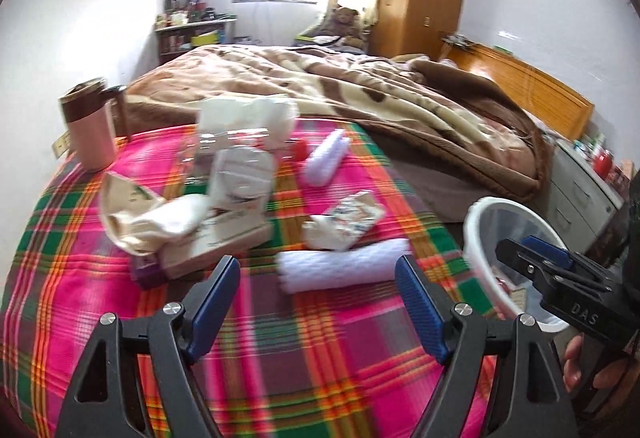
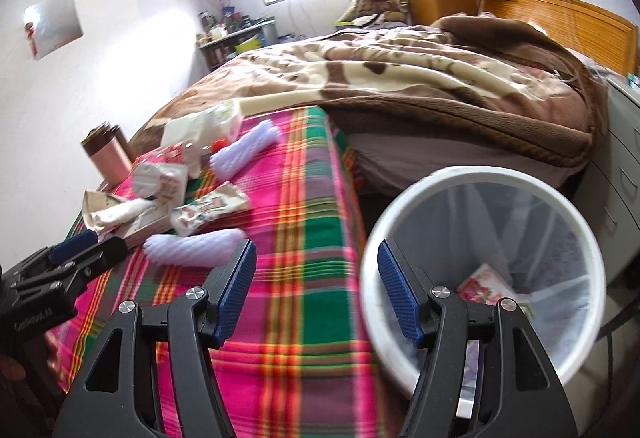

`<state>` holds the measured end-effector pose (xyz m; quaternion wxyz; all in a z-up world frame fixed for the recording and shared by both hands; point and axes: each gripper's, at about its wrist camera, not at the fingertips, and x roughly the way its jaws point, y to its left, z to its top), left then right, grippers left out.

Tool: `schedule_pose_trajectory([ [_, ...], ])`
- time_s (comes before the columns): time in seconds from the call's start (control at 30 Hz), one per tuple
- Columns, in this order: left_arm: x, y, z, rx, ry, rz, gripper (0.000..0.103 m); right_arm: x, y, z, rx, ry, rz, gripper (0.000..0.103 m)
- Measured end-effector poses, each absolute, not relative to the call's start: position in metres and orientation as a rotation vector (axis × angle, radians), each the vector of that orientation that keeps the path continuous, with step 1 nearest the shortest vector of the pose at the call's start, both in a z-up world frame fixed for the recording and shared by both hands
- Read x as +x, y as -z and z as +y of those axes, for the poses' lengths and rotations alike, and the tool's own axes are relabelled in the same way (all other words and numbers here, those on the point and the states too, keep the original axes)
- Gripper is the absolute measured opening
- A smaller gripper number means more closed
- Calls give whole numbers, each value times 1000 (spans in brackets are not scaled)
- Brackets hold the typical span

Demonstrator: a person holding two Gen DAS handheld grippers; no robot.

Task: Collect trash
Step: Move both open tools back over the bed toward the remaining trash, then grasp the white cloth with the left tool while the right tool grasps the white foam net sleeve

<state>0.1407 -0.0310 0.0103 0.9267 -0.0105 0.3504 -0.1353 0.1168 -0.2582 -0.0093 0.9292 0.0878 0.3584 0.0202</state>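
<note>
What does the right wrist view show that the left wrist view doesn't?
Only the right wrist view shows the bottom of the white bin, where a red and white wrapper lies, and the left tongs from the side. Only the left wrist view shows the right tongs over the bin's mouth. Both share the plaid blanket, the pink tumbler and the scattered wrappers.

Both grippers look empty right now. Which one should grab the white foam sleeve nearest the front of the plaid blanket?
Probably left. The left gripper is open and faces the foam sleeve head-on. The right gripper, also open, hangs by the bin rim, the sleeve off to its left.
</note>
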Motion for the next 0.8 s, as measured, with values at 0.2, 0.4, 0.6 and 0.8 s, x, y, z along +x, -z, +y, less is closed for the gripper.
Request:
schedule_pose_trajectory([
  [0.2,148,-10,4,-50,211,716,81,129,16,-232,160,-90,765,65],
  [0.4,160,-7,30,-59,165,729,82,143,22,-202,60,-179,790,65],
  [0.6,174,-2,62,-92,97,742,82,149,23,-179,-23,-274,781,65],
  [0.8,191,3,85,-136,67,760,84,150,22,-158,-111,-348,742,68],
])
